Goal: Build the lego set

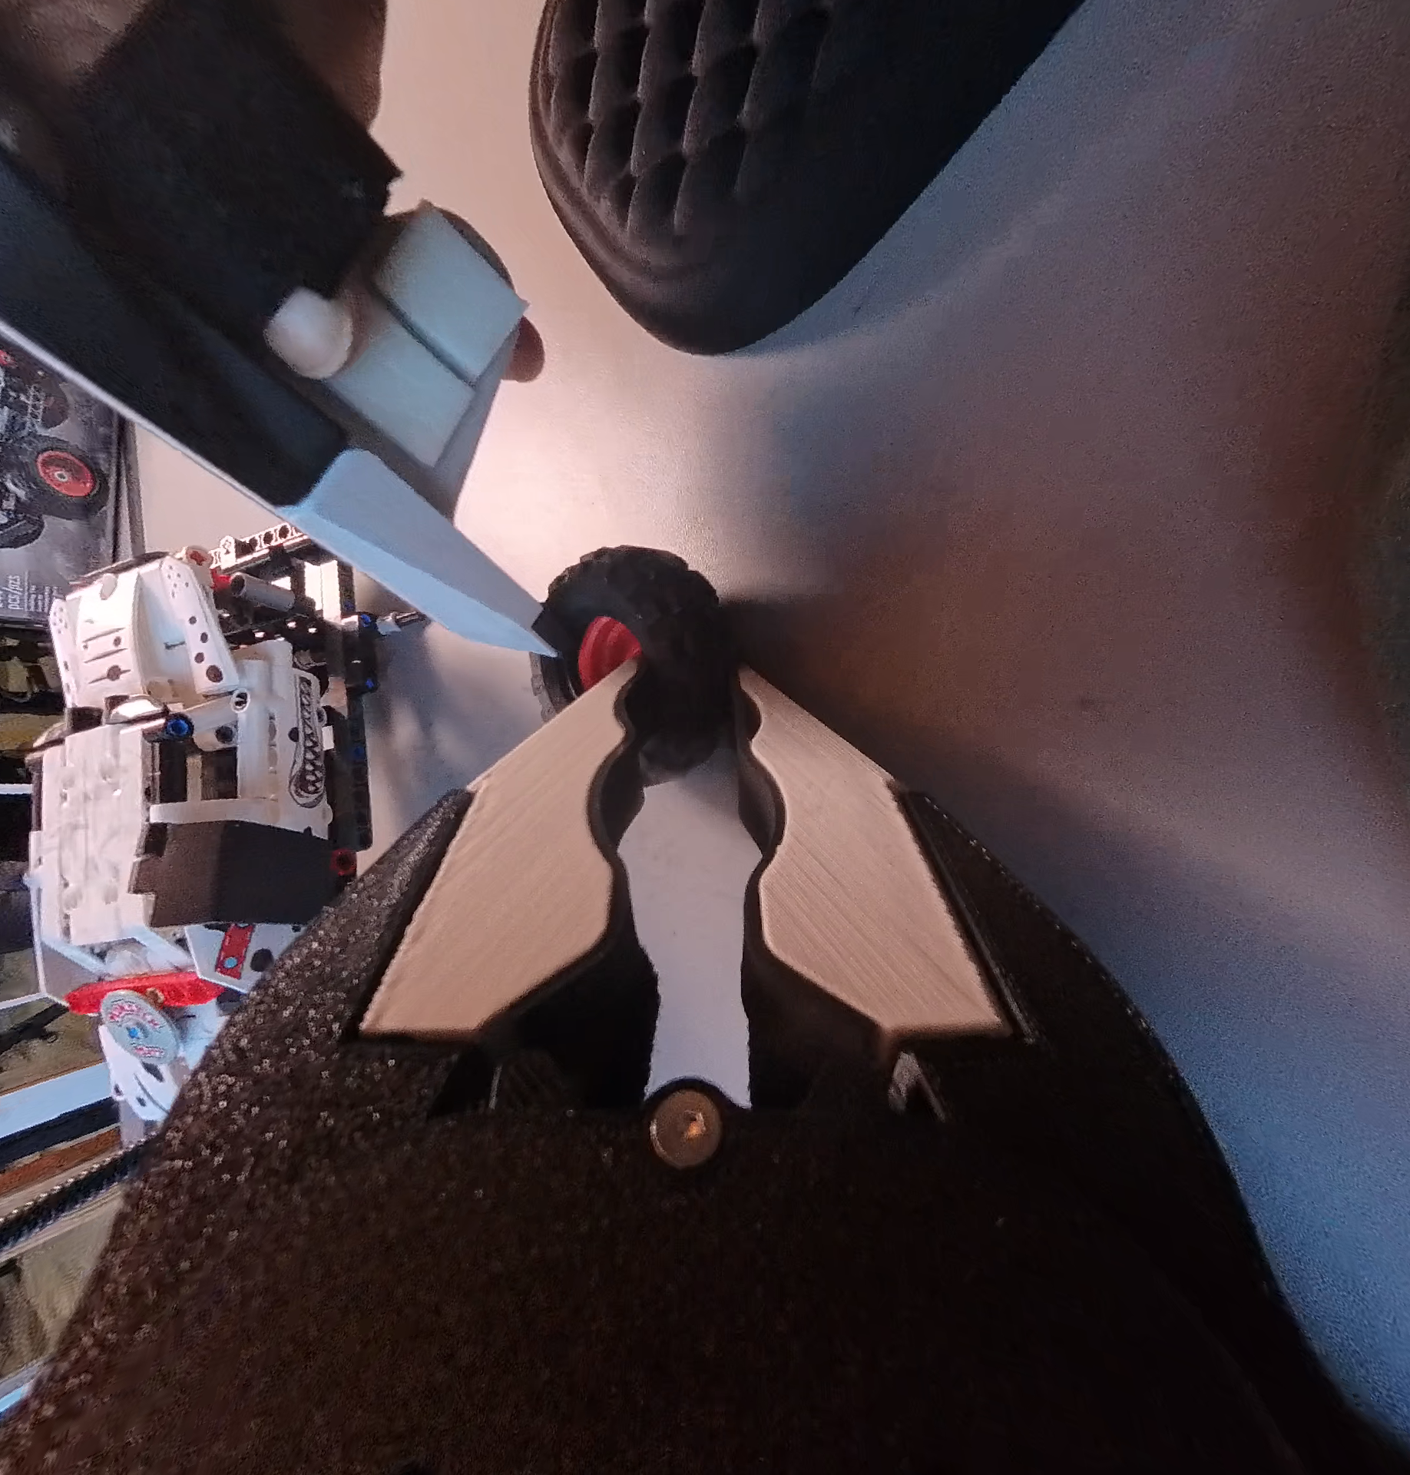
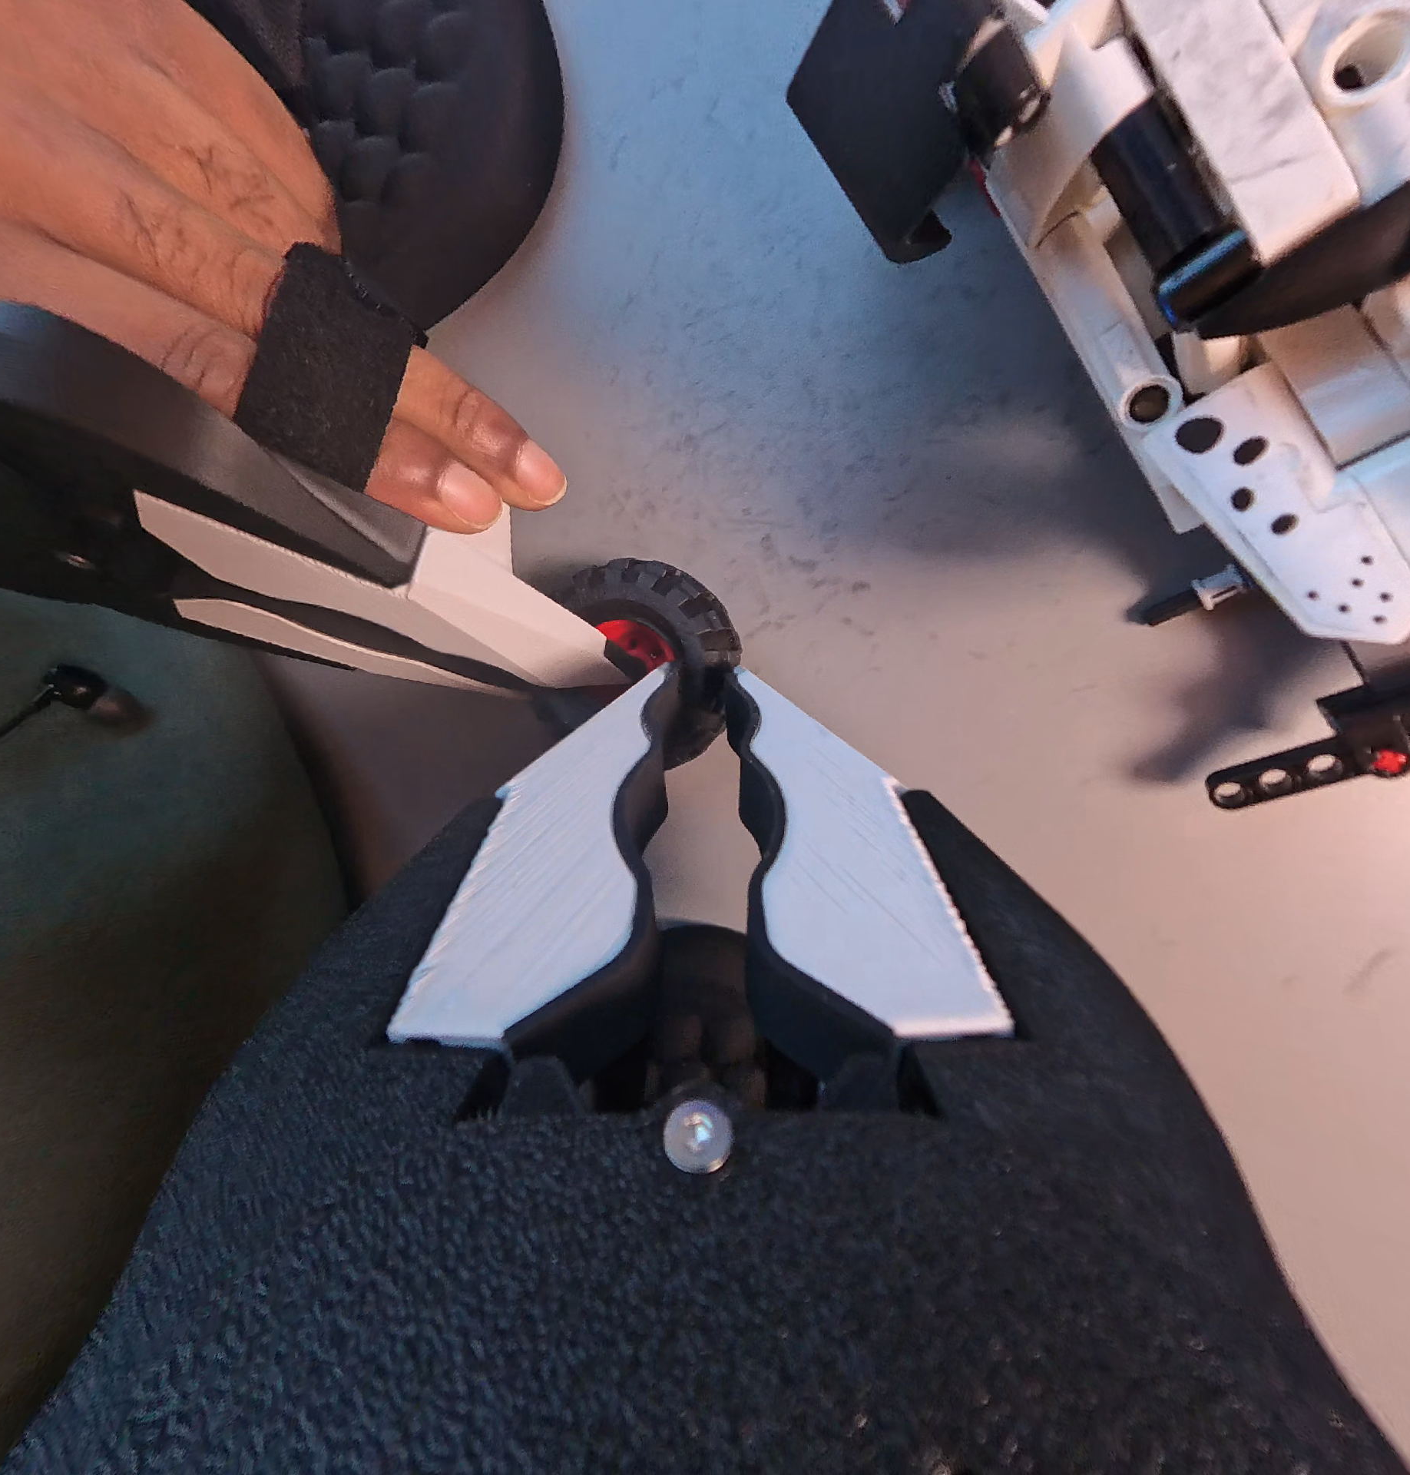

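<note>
A small black wheel with a red hub (image 1: 646, 630) sits just above the grey table (image 1: 1005, 559). My left gripper (image 1: 683, 678) is shut on its tyre, one finger on each side. My right gripper (image 2: 703, 672) is also shut on the wheel (image 2: 670, 614), pinching the tyre's edge at its fingertips. In the left wrist view the right gripper (image 1: 546, 638) comes in from the upper left, its tip at the wheel's rim. In the right wrist view the left gripper (image 2: 614, 666) comes in from the left with a hand (image 2: 207, 239) on it. The white and black truck model (image 1: 191, 758) lies at the left.
A large black tyre (image 1: 726, 160) lies beyond the wheel; it also shows in the right wrist view (image 2: 430, 144). The truck model (image 2: 1244, 279) fills the upper right there, with a black holed beam (image 2: 1324, 766) sticking out. The set's box (image 1: 16, 447) is far left. Left and right tips are no more than a few centimetres apart.
</note>
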`<action>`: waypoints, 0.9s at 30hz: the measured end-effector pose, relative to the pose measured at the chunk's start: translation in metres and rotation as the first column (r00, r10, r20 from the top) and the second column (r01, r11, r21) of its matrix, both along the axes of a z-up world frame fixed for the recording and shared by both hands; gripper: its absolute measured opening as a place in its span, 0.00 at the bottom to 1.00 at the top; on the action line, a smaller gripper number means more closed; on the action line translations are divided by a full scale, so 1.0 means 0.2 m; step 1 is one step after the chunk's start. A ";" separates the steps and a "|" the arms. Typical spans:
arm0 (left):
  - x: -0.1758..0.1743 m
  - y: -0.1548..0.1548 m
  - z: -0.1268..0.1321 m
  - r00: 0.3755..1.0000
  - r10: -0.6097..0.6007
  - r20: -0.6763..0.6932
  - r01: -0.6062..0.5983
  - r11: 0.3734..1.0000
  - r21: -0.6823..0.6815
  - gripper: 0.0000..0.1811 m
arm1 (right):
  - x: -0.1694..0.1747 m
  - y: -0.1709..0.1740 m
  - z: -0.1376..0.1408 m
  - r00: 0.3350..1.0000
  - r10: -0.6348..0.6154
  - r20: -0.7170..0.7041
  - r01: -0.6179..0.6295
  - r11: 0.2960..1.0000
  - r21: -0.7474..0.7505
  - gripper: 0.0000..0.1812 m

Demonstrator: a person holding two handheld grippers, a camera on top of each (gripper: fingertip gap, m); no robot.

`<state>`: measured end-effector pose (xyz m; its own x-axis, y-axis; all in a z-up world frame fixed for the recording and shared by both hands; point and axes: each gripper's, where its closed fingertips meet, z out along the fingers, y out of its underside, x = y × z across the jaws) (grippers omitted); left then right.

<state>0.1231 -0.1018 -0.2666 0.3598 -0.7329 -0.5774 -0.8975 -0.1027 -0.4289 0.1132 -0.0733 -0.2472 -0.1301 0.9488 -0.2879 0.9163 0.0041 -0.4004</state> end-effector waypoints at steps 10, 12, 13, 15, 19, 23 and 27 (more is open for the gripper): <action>0.00 0.00 0.01 0.995 -0.010 -0.099 0.014 0.999 0.043 0.09 | 0.08 -0.01 -0.03 0.986 -0.064 0.157 0.073 0.996 -0.057 0.06; 0.00 0.01 0.01 0.995 -0.012 -0.103 0.018 0.998 0.057 0.10 | 0.08 -0.01 -0.03 0.982 -0.049 0.182 0.061 0.996 -0.059 0.06; 0.00 0.01 0.02 0.995 -0.019 -0.097 0.025 0.998 0.062 0.11 | 0.08 -0.01 -0.03 0.982 -0.032 0.184 0.040 0.998 -0.039 0.06; -0.01 0.01 0.02 0.999 -0.036 -0.041 0.038 0.998 0.043 0.13 | 0.07 -0.01 -0.03 0.984 -0.005 0.176 0.003 1.000 0.010 0.06; -0.02 -0.02 0.04 0.989 -0.022 0.148 0.042 0.991 -0.128 0.16 | 0.06 -0.02 -0.01 0.992 0.011 0.123 -0.013 1.000 0.015 0.08; -0.04 -0.01 0.10 0.926 0.031 0.377 0.076 0.961 -0.265 0.09 | 0.01 -0.02 0.14 0.996 -0.007 -0.087 -0.005 0.991 -0.133 0.18; -0.02 -0.04 0.32 0.647 0.191 0.738 0.261 0.854 -0.450 0.09 | 0.05 -0.03 0.32 0.912 0.062 -0.406 -0.124 0.984 -0.127 0.29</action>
